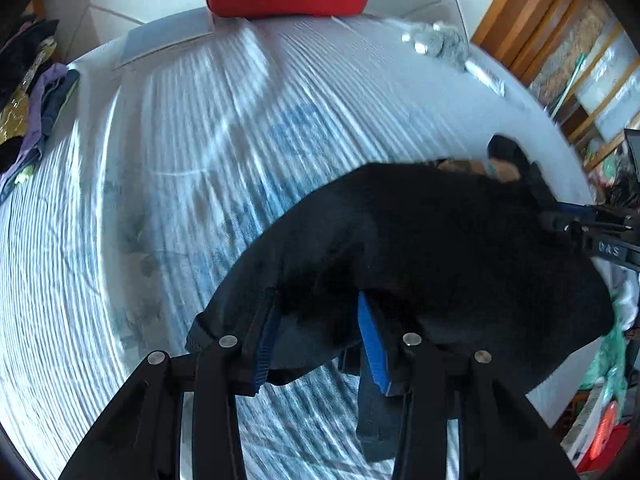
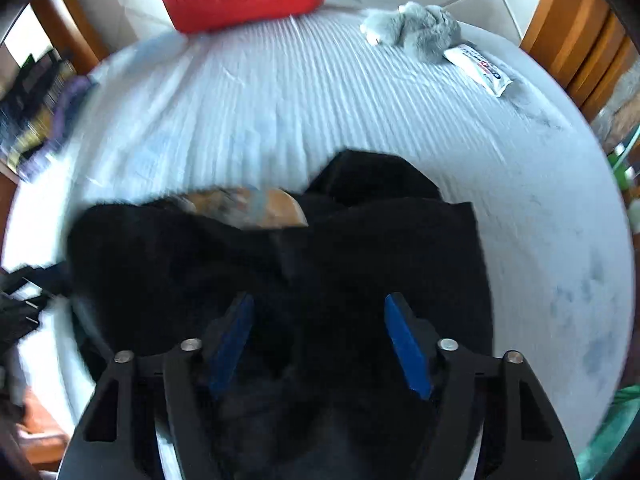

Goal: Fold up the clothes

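My left tongs [image 1: 320, 344] stand part open with a fold of the black garment [image 1: 440, 240] draped between the pads; I can't tell if they pinch it. The garment lies on the striped bed [image 1: 160, 200], ahead of both tongs. My right tongs [image 2: 320, 344] gape over it, gripping nothing. It looks soft, light and limp; I'd take hold at hems or corners.
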Available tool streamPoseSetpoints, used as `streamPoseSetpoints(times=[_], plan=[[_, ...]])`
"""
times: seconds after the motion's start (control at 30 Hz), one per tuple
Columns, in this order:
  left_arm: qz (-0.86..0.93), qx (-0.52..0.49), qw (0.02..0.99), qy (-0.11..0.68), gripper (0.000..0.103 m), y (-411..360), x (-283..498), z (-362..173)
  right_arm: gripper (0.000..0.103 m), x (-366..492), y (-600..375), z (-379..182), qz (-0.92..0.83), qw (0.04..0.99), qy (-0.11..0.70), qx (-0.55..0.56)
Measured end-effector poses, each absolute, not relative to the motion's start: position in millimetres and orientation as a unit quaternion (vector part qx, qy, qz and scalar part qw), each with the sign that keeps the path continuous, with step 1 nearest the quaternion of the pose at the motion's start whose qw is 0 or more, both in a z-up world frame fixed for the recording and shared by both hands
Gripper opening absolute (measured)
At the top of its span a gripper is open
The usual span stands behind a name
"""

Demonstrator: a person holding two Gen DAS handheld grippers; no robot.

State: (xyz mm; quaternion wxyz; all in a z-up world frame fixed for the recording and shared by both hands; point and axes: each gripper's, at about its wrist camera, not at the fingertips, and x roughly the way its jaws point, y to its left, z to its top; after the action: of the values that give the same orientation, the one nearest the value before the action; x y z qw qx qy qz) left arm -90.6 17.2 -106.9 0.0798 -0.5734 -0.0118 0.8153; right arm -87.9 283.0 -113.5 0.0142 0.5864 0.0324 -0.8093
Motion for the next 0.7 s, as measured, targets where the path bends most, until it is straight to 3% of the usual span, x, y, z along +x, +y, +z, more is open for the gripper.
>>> streamPoseSetpoints(times=[0.03,0.1,0.13,0.4,0.7], plan=[[0.812,-0.579,0.075,0.003,0.013,22,-90,-111,0.024,-86,288,-116,-0.807,0.012,0.027,0.59],[0.807,-0.586,0.066,0.033,0.009,32,-88,-115,0.012,-78,302,-118,-0.806,0.013,-0.002,0.592],[0.809,-0.582,0.065,0.043,0.007,36,-85,-112,0.011,-73,309,-114,-0.808,0.012,-0.019,0.589],[0.867,-0.494,0.062,0.011,0.005,19,-70,-26,0.008,-33,344,-31,-0.865,0.012,-0.089,0.494],[0.94,-0.338,-0.001,0.055,0.004,1,-102,102,0.008,-68,326,96,-0.941,0.04,-0.046,0.332]])
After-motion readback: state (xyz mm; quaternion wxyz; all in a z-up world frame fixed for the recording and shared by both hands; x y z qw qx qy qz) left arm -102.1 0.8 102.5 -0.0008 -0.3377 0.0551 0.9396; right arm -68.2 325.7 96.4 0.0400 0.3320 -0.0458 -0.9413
